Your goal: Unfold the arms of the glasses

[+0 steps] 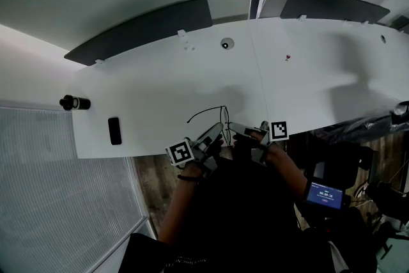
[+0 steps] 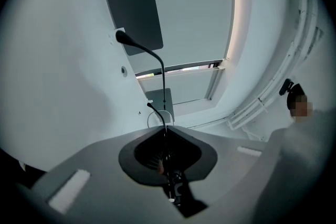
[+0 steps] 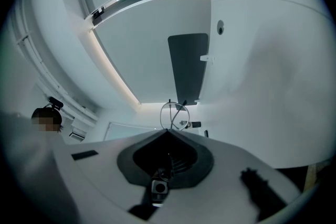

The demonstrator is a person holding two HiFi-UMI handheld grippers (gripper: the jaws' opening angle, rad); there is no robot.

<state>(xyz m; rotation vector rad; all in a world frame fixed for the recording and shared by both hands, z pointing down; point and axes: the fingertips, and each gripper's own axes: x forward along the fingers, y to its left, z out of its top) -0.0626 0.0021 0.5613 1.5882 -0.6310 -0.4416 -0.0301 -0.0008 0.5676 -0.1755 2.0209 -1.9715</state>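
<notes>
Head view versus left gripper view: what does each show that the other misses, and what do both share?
Head view only: the right gripper, a flat black item on the table and a black cylinder at its left edge. Left gripper view only: the left gripper with jaws pressed together on one thin arm of the glasses, and a distant person at far right. Both: the glasses and the white table.

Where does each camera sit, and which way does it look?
Head view: on the person's head, looking steeply down at the white desk; forearms, left gripper and right gripper show.
Left gripper view: rides on the left gripper, looking along its jaws, shut on the glasses; only jaws show.
Right gripper view: likewise on the right gripper, jaws shut on the glasses.
Shared: all three show the glasses.
</notes>
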